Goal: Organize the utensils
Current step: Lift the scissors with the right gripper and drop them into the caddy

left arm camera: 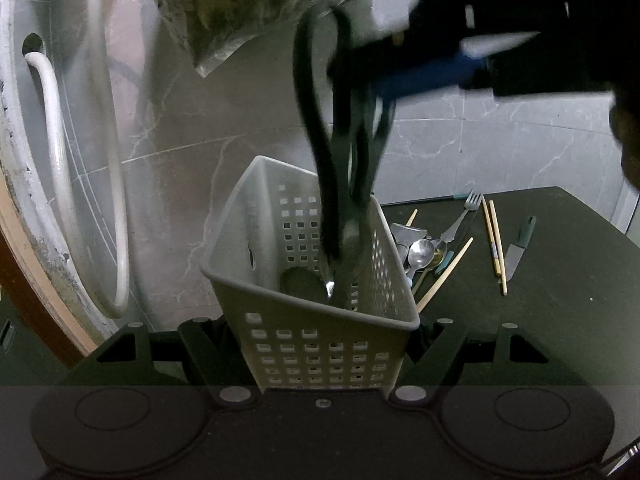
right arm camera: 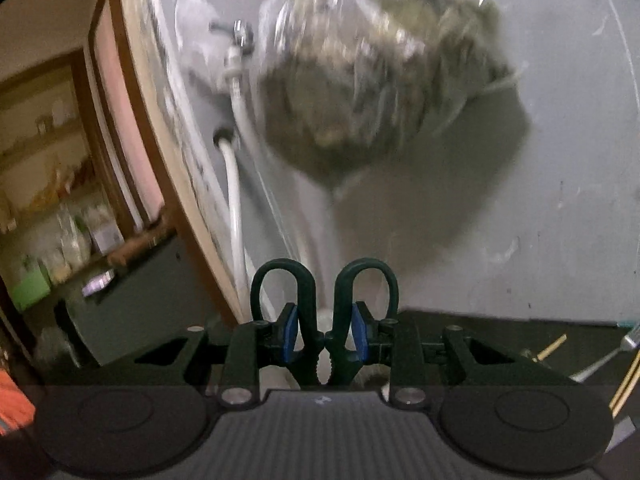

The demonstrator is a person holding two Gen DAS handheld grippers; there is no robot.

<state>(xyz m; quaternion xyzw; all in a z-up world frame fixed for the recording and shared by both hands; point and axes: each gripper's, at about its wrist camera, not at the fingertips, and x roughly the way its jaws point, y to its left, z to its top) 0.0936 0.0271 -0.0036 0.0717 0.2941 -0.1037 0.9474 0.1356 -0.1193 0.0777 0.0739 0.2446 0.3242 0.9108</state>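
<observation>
- right gripper jaws clamp the scissors by the handle loops: stiff, pointy, grab there
- left gripper jaws squeeze the light, flexy basket

left tool clamped shut; right tool apparently gripping too.

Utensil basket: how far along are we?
Done: a dark utensil sits in the basket, held by the left hand-held gripper. In hand: right hand-held gripper lowers scissors in. Left on the table: fork, spoons, chopsticks, knife.
</observation>
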